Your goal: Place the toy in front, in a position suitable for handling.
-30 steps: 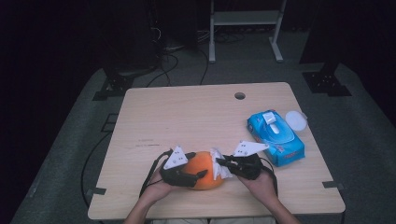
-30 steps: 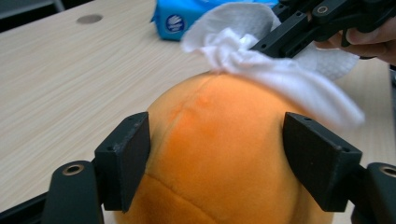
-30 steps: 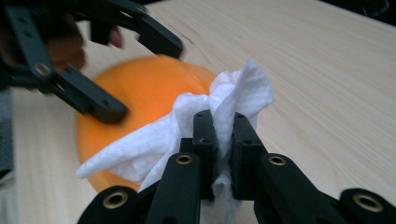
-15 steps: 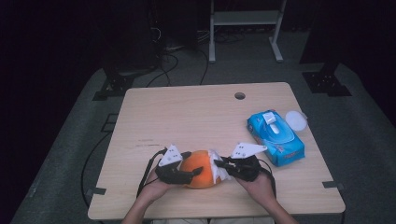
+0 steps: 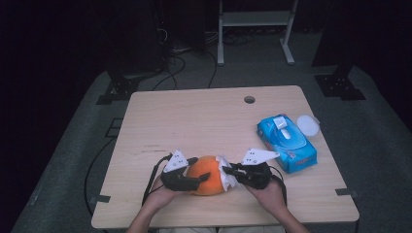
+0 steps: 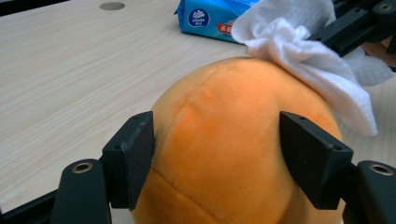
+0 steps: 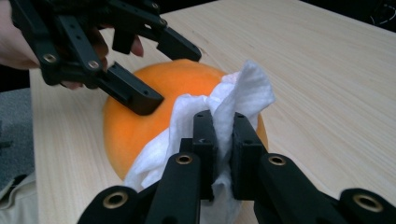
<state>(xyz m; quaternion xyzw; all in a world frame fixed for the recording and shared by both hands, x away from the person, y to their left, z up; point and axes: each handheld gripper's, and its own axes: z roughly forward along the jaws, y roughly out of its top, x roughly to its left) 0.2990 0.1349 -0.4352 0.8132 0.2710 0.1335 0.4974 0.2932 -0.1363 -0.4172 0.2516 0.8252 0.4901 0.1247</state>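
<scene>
Hands are sliding slightly toward 6 o'clock on the counter (image 5: 204, 121); left gripper (image 6: 219, 154) is clamping the orange ball (image 6: 233, 154), right gripper (image 7: 223, 140) is pinching the tissue (image 7: 243, 93), probably wiping it.

The white wipe (image 7: 219, 121) hides part of the orange ball (image 6: 233, 149). The blue pack (image 6: 210, 18) is cut off.

The right gripper (image 7: 223, 140) pinches a crumpled white tissue (image 7: 236, 100) between its closed black jaws, the sheet draped against an orange plush ball (image 7: 135, 126) on the pale wooden table (image 7: 327, 84). Opposite, the left gripper (image 7: 154, 74) clasps the ball from behind.
</scene>
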